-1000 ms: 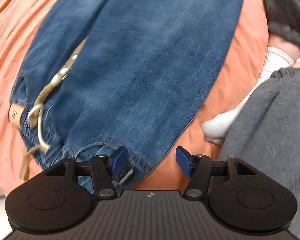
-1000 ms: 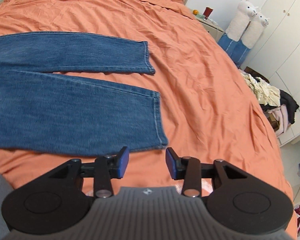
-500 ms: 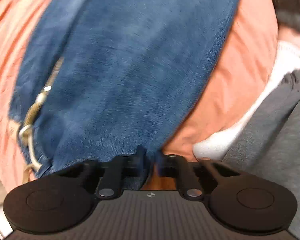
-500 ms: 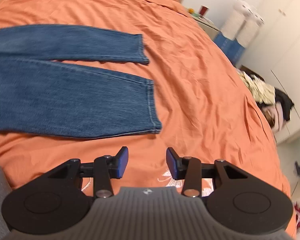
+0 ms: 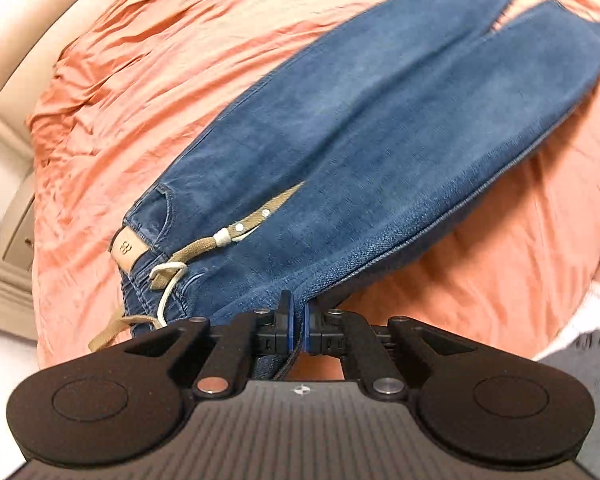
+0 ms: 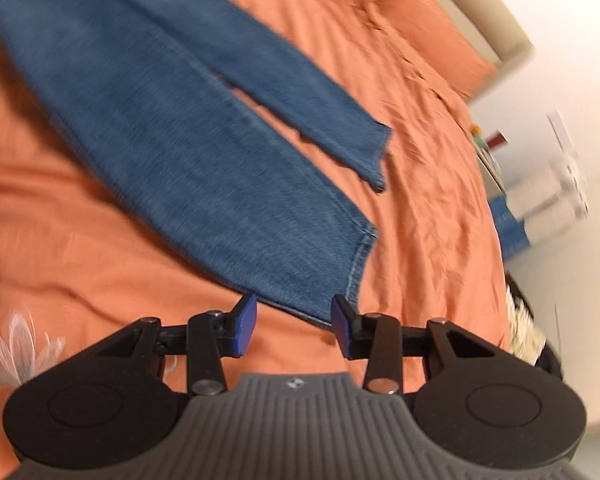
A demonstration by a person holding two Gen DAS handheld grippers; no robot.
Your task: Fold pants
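- In the left wrist view, a pale bed frame [image 5: 28, 44] and light furniture [image 5: 4, 216] are seen at the far left edge, beside the orange bedspread [image 5: 148, 80].
- The pants [image 5: 360, 152], blue jeans, are spread on the bed with the waist near the camera and both legs running away to the upper right.
- A tan leather patch [image 5: 129, 249], a tan belt [image 5: 220, 236] and a white cord [image 5: 168, 292] are seen lying on the waistband at the left.
- The left tool [image 5: 298, 326] is closed tight on the waistband's near edge, denim being pinched between the blue pads; this edge is lifted off the bedspread.
- Grey fabric [image 5: 580, 356] and a white piece are glimpsed at the right edge.
- In the right wrist view, a white flower print [image 6: 24, 344] is seen on the bedspread at the lower left.
- The two legs cross the picture diagonally; the near hem [image 6: 356, 268] lies just ahead of the right tool [image 6: 294, 326].
- The right tool is held at a medium gap, with nothing gripped and the hem corner just before its pads.
- An orange pillow [image 6: 444, 40], a nightstand [image 6: 488, 148] and blurred white and blue objects [image 6: 540, 208] are seen at the right.
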